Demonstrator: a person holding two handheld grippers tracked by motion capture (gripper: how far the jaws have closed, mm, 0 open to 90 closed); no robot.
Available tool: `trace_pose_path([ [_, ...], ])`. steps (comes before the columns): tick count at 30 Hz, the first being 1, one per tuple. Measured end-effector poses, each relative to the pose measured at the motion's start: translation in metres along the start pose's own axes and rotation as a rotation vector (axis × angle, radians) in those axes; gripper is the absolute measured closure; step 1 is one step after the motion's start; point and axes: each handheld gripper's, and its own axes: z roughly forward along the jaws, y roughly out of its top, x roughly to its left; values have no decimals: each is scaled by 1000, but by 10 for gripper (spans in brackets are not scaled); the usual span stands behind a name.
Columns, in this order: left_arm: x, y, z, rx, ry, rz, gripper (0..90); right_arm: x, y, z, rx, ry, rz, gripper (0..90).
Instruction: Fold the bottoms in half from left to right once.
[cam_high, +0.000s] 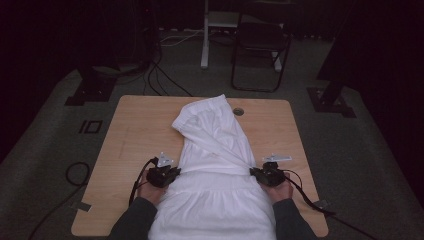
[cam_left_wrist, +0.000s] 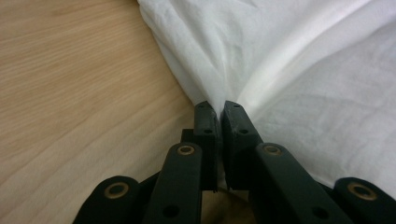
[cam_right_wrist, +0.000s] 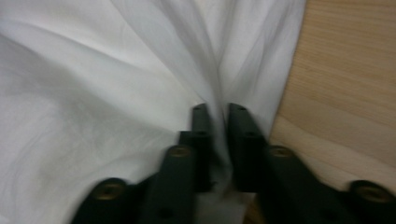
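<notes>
A white garment (cam_high: 215, 150) lies along the middle of the wooden table (cam_high: 140, 130), its far part folded into a peak and its near part hanging over the front edge. My left gripper (cam_high: 176, 171) pinches the garment's left edge; in the left gripper view its jaws (cam_left_wrist: 218, 105) stand nearly together with a fold of the white cloth (cam_left_wrist: 289, 70) caught between them. On the garment's right edge my right gripper (cam_high: 254, 172) holds in the same way. The right gripper view is blurred and shows its jaws (cam_right_wrist: 218, 108) with bunched cloth (cam_right_wrist: 116, 93) between them.
Bare wood lies left (cam_left_wrist: 70, 93) and right (cam_right_wrist: 345, 70) of the garment. A round grommet hole (cam_high: 238, 111) sits at the table's far edge. Beyond the table stand a dark folding chair (cam_high: 260, 45) and a white stand (cam_high: 205, 40). Cables (cam_high: 75, 172) run over the floor.
</notes>
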Motion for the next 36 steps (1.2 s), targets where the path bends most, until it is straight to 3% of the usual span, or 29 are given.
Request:
trace_pose_path([
  [1,1,0,1,-4,0,-4,848,1,3,-2,-5,-21,-24,669],
  [3,2,2,3,-13,3,-14,843,1,9,-5,-57,-19,-38,570],
  [7,4,3,5,-19,1,-19,842,8,37,-3,-120,10,-89,468],
  [10,4,3,5,-20,3,-18,839,21,61,11,-115,28,-163,431],
  [15,3,2,5,-23,6,-15,837,43,82,47,-63,35,-259,384],
  [16,3,2,5,-23,6,-15,837,43,82,47,-63,35,-259,384],
  [18,3,2,5,-24,4,-16,836,51,88,67,-24,15,-302,365],
  [19,3,2,5,-25,2,-16,836,52,90,73,-8,-35,-325,383],
  [21,3,2,5,-23,4,-12,837,48,92,74,-36,-112,-357,579],
  [23,2,2,5,-20,7,-6,842,36,98,65,-87,-141,-289,807],
  [24,2,2,4,-18,7,-6,846,27,102,60,-112,-157,-238,881],
  [26,1,2,4,-14,6,-4,857,10,105,52,-136,-215,-172,892],
  [28,1,2,4,-13,7,-4,860,-9,105,48,-151,-243,-99,895],
  [31,0,2,5,-15,-2,-3,853,-29,98,57,-109,-216,-48,893],
  [34,2,2,4,-11,-10,-12,810,-32,91,70,-78,-207,-40,889],
  [36,4,4,1,-11,4,-11,713,-34,86,78,-61,-185,-6,885],
])
